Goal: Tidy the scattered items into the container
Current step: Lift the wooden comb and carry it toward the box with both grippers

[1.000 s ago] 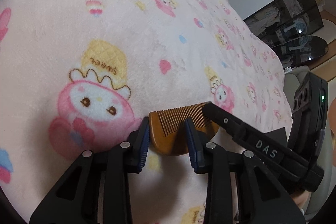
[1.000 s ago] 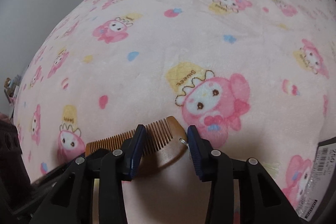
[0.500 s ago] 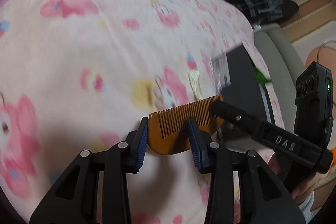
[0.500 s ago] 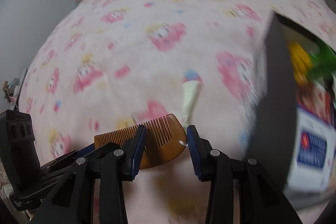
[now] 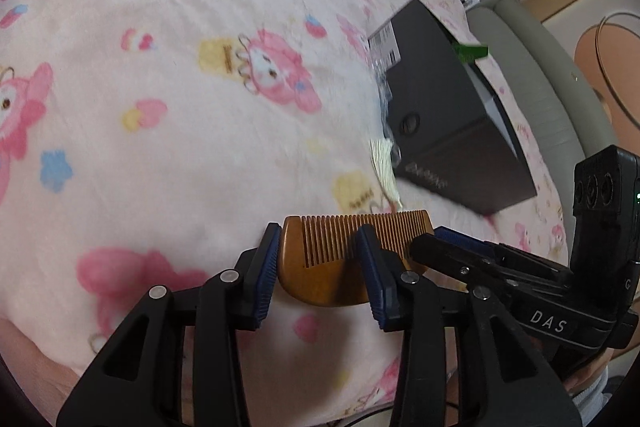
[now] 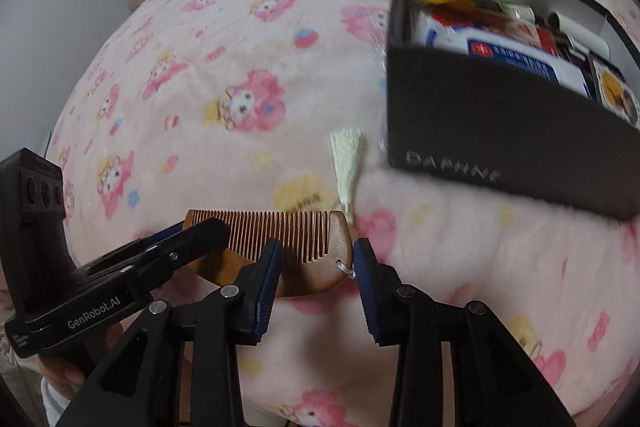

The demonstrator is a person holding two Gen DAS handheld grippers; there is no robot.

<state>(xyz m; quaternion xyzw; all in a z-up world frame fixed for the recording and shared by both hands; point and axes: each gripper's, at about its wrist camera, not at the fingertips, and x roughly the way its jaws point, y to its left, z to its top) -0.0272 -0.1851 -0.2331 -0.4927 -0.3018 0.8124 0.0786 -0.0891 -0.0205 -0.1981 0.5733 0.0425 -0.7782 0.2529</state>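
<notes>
Nearest, the wooden comb [image 5: 324, 267] is held off the bed between both tools: left gripper [image 5: 318, 269] and right gripper [image 6: 316, 281] each have their jaws closed on one end. It looks light and rigid, with fine, breakable teeth, so its solid spine suits gripping; a tassel [image 6: 347, 163] dangles. Beyond stands the part-filled black box [image 6: 500, 123] on the pink blanket [image 6: 240, 47].

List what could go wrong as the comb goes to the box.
1. Both the left gripper and the right gripper hold the wooden comb at once; uneven release could twist or drop it.
2. Its pale tassel dangles and may catch on the black box wall.
3. The box looks crowded, so the comb might perch on top.
</notes>
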